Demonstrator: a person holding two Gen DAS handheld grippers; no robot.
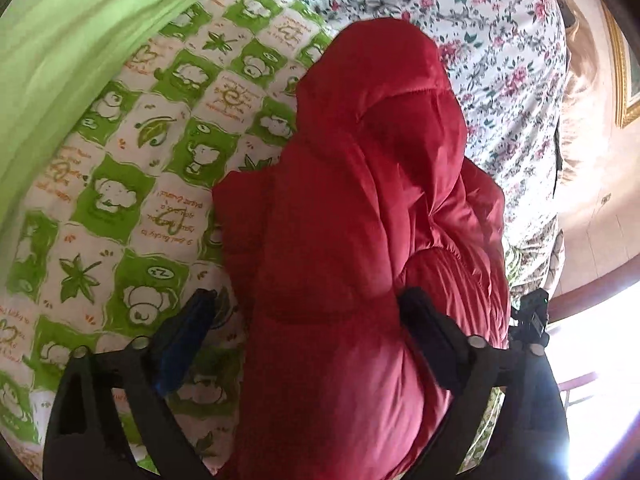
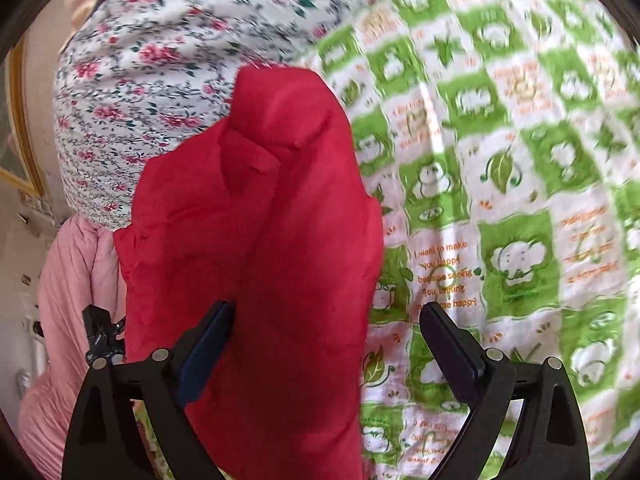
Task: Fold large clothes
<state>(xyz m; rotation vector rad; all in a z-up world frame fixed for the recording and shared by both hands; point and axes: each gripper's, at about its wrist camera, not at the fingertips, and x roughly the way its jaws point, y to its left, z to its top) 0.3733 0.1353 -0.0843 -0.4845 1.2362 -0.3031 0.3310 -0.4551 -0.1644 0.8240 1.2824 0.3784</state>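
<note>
Green-and-white cartoon-print bedding (image 1: pixel 120 184) covers the bed, with a floral quilt (image 1: pixel 492 40) heaped beyond it, and on the printed cover lies the red puffer jacket (image 1: pixel 352 208), bunched lengthwise into a thick ridge with its hood end pointing away. Slippery, air-filled padding like this tends to spring back, so any fold laid here may slump open or slide sideways on the soft bed; the mattress gives no firm backing to press a crease against.

A pink quilted garment (image 2: pixel 68 280) hangs just beside the red jacket at the bed's edge, near enough that a careless pinch could catch it too.

Left tongs (image 1: pixel 308 316) stand wide with the jacket's near end between the fingers, pads not pressing it. Right tongs (image 2: pixel 328 320) are equally wide, straddling the jacket's edge, empty. Closing on such a fat roll risks gripping only the outer shell, which would slip free when lifted, or taking uneven layers and skewing the fold.
</note>
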